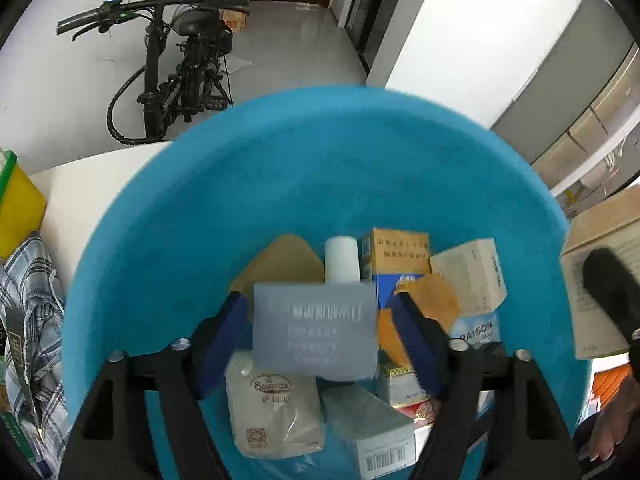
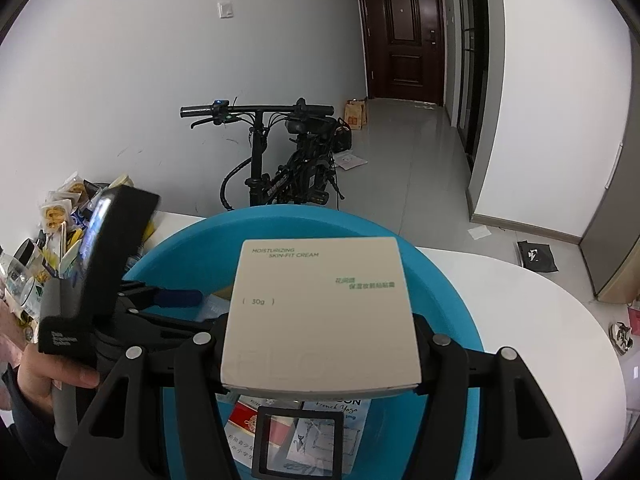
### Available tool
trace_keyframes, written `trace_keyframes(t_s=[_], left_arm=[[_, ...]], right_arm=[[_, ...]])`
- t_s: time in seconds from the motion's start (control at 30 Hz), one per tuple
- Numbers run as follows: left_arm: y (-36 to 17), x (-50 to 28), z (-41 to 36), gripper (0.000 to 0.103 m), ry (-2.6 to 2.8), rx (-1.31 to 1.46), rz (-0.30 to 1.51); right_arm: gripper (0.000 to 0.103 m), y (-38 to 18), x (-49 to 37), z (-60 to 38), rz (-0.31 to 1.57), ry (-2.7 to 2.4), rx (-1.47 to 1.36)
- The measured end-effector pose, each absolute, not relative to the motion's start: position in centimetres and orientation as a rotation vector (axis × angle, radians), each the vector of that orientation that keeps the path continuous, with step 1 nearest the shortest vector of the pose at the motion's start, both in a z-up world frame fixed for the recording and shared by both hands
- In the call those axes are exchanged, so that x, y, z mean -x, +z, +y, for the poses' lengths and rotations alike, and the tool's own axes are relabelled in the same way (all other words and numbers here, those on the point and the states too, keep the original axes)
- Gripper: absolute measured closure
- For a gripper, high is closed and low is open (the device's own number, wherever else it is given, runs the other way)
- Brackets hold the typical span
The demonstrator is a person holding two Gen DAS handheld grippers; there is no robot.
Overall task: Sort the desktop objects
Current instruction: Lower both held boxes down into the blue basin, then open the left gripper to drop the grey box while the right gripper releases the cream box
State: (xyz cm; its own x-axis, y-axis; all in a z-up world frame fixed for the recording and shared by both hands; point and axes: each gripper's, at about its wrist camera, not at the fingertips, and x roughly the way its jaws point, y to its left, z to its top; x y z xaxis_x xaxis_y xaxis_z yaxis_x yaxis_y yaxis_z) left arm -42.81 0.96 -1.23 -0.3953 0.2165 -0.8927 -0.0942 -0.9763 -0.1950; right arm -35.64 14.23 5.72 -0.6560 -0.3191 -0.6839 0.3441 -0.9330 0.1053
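Note:
A blue basin [image 1: 280,184] holds several small boxes and packets. My left gripper [image 1: 320,332] is over the basin. A grey box [image 1: 316,330] sits between its blue pads [image 1: 228,332], blurred, with small gaps at both sides. My right gripper [image 2: 320,320] is shut on a beige skin-fit cream box [image 2: 320,312] and holds it above the basin [image 2: 448,292]. The left gripper's body [image 2: 108,264] shows at the left of the right wrist view.
A white table [image 2: 540,320] bears the basin. A pile of snacks and jars [image 2: 48,248] lies at the left. A yellow box [image 1: 16,208] and plaid cloth [image 1: 32,300] lie left of the basin. A folded bicycle [image 2: 288,160] stands behind.

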Motion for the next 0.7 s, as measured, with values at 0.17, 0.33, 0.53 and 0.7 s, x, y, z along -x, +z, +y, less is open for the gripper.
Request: trace_keyframes(t_s=[0.17, 0.33, 0.53, 0.7], left_arm=[[0.7, 42.5, -0.6, 0.022, 2.559, 1.503, -0.296], [4.3, 40.3, -1.9, 0.017, 2.717, 1.314, -0.350], [7.5, 38.5, -2.2, 0.013, 2.820, 1.149, -0.239], [7.1, 39.1, -1.5, 0.013, 2.830, 1.201, -0.167]], right_arm=[[0.044, 5.6, 35.9, 14.1, 0.048, -2.569, -1.055], [0.044, 5.3, 36.0, 13.8, 0.055, -2.558, -1.070], [0.044, 4.1, 36.0, 12.7, 0.110, -2.492, -1.151], [0.044, 2.0, 36.2, 11.5, 0.175, -2.362, -1.297]])
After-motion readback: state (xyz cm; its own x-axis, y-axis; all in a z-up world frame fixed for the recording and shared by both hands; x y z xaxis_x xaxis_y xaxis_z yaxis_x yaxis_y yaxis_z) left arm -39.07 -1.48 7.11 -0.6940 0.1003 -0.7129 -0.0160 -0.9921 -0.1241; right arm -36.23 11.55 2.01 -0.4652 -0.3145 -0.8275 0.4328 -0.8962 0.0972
